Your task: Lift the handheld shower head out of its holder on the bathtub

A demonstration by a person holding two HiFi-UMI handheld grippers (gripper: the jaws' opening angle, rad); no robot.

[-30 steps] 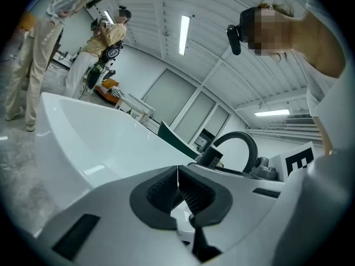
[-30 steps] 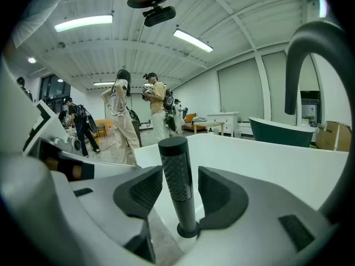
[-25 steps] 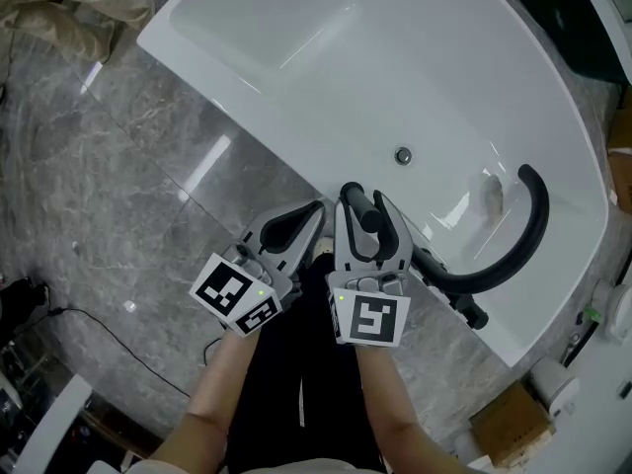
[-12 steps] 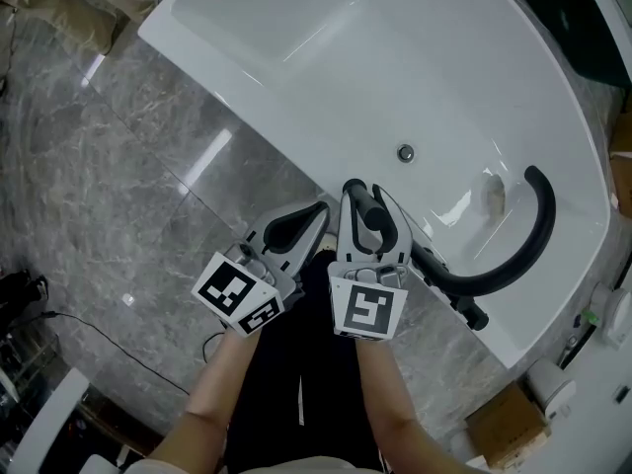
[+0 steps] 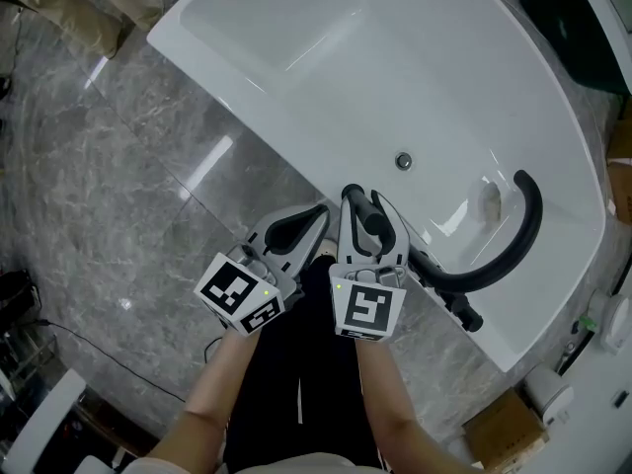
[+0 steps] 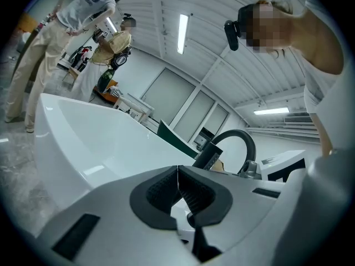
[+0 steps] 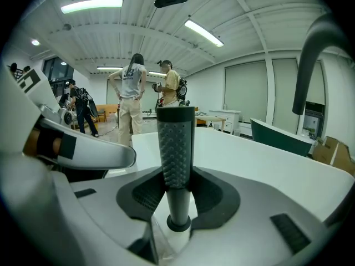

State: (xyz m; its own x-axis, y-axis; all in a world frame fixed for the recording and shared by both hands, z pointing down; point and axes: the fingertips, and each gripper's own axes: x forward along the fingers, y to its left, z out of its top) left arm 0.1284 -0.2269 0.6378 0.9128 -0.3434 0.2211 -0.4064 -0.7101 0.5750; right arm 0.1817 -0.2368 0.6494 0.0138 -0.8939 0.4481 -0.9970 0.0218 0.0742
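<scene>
White bathtub (image 5: 326, 57) on a grey marble floor (image 5: 128, 196) — the shower head (image 7: 175, 143) stands upright at its rim. The right gripper (image 5: 367, 207), jaws just closed in, clamps the handle; the left gripper (image 6: 178, 173) is pinched together, empty.

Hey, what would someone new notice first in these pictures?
The big white bathtub fills the upper head view. At its near rim, the right tongs, which have just been closing, clamp the black shower head handle; a curved black spout arcs at right.
</scene>
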